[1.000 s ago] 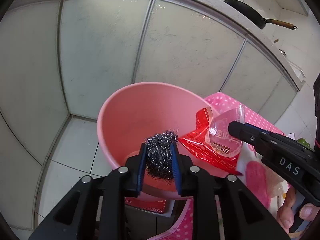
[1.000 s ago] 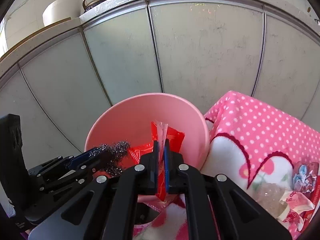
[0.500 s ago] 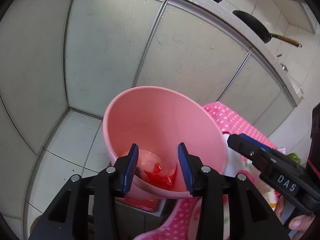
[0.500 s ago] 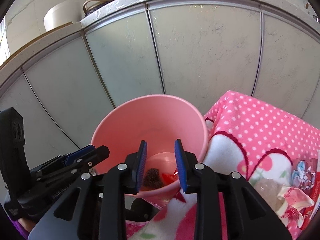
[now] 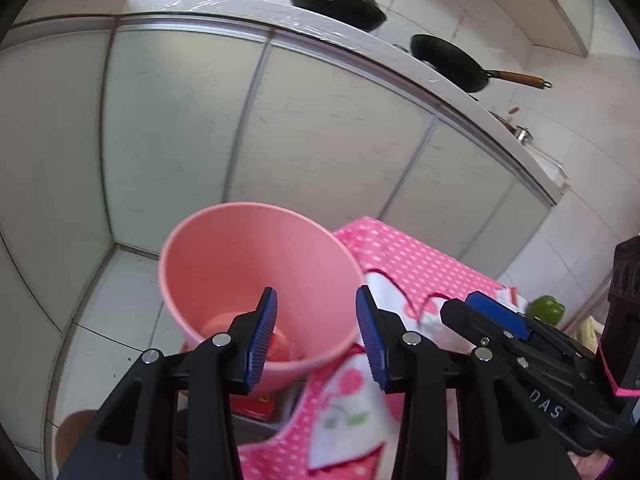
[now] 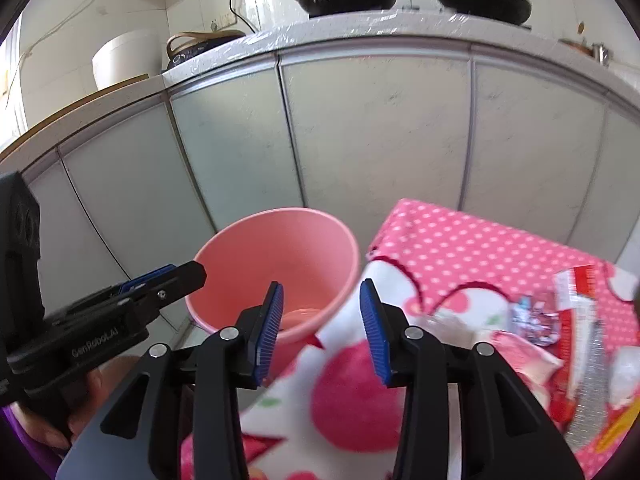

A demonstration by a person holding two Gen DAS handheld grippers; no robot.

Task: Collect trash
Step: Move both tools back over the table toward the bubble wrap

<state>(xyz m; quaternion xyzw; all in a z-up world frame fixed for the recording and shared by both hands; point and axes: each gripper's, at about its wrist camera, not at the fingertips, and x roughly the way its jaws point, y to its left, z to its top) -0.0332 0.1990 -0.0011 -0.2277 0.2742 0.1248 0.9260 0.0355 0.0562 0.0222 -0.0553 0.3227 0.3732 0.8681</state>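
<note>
A pink bin (image 5: 240,264) stands on the floor beside a table with a pink dotted cloth (image 5: 416,268). Something red (image 5: 280,350) lies at the bin's bottom, partly hidden by my fingers. My left gripper (image 5: 316,336) hovers open and empty above the bin's near rim. My right gripper (image 6: 322,328) is over the bin (image 6: 280,248) and the cloth's corner; its jaws are opening with nothing between them. Each gripper shows in the other's view: the right gripper (image 5: 480,312), the left gripper (image 6: 180,280). Several wrappers (image 6: 580,320) lie on the cloth at the right.
Pale cabinet doors (image 6: 380,132) rise close behind the bin, under a counter with two dark pans (image 6: 480,0). A green pepper (image 5: 546,308) sits at the table's far side. A red box (image 5: 256,404) lies under the bin. White floor tiles (image 5: 120,280) are to the left.
The left gripper let go of the steel scourer and the right let go of the red wrapper; both dropped into the bin. Both grippers opened, rose and drew back.
</note>
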